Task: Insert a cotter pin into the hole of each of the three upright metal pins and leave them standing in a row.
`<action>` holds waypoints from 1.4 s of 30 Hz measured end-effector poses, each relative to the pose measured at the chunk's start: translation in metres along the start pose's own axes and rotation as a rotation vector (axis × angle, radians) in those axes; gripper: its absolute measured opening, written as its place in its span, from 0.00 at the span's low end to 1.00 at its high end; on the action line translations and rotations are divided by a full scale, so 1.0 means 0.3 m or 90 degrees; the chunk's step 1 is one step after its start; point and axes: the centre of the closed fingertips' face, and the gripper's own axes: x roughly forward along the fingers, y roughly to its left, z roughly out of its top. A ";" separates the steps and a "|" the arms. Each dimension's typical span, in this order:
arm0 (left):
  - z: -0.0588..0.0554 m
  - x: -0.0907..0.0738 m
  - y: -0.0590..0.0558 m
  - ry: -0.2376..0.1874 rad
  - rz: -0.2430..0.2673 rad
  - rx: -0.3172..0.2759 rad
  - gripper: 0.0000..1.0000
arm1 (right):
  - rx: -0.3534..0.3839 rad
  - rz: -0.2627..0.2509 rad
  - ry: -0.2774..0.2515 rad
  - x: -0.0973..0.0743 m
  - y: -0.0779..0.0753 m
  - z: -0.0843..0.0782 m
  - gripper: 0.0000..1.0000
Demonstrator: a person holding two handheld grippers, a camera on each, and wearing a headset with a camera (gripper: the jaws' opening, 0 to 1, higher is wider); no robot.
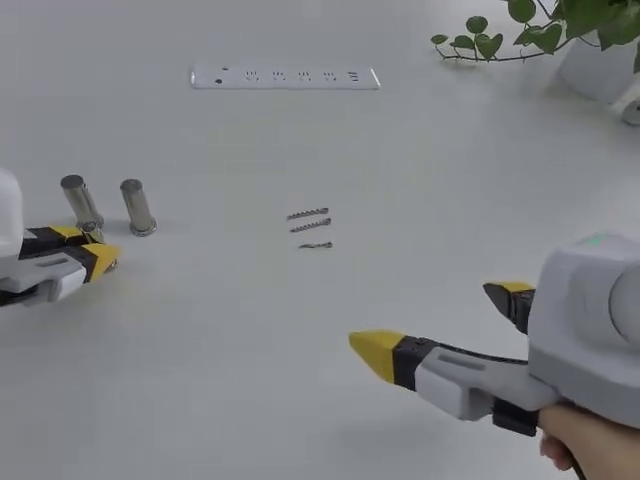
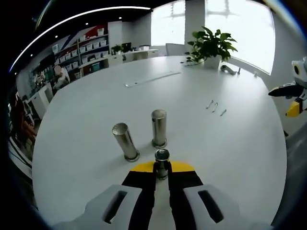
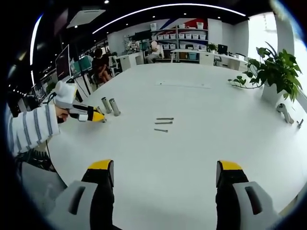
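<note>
Left gripper (image 2: 161, 168) clamped on one metal pin (image 2: 161, 157) beside two free-standing pins (image 2: 159, 127); right gripper (image 3: 162, 173) jaws wide apart; three cotter pins (image 1: 310, 228) lie between.

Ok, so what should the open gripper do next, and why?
Probably reach the right gripper forward to the nearest cotter pin and close on it. Its fingers are open and empty, three cotter pins lie loose on the table, and the left gripper is shut on a metal pin, ready to receive one.
</note>
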 end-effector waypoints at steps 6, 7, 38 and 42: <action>0.023 -0.059 -0.012 -0.014 0.032 0.037 0.05 | 0.000 0.001 -0.010 -0.024 0.002 0.004 0.86; 0.028 -0.069 -0.021 -0.018 0.033 0.035 0.05 | 0.001 0.002 -0.011 -0.027 0.004 0.003 0.86; -0.017 -0.123 -0.425 -0.025 -0.079 -0.012 0.05 | 0.006 0.009 -0.053 -0.120 0.018 0.001 0.82; -0.022 -0.113 -0.441 -0.022 -0.088 -0.015 0.05 | -0.018 0.021 -0.048 -0.114 0.028 -0.003 0.86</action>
